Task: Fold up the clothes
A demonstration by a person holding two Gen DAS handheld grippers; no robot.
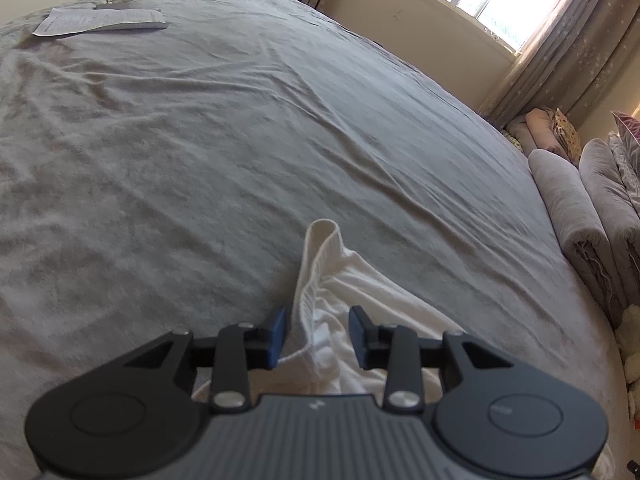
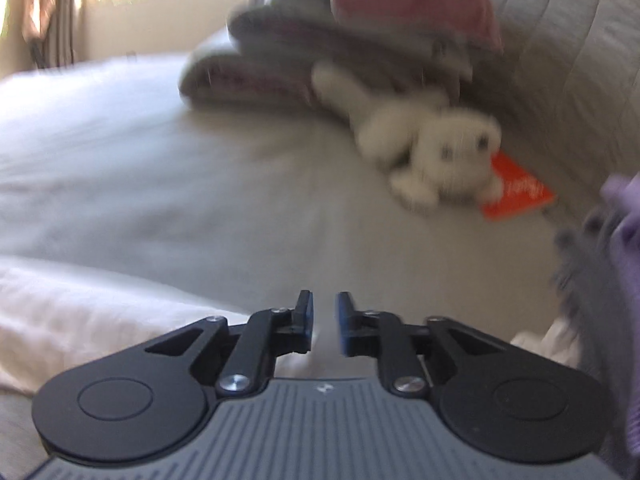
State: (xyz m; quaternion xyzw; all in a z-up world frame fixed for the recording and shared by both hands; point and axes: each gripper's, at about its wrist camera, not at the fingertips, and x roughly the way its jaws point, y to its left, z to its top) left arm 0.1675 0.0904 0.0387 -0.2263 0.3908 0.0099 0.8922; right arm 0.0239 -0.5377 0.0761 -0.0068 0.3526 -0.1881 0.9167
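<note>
We find the left gripper with its jaws parted around a bunched ridge of the white garment; the cloth fills the gap, but whether the pads truly pinch it we cannot tell. The garment trails across the grey bedspread near the bed's edge, seemingly lifted to start a fold. The right gripper stands slightly apart and empty over the bedspread, a plush toy beyond.
</note>
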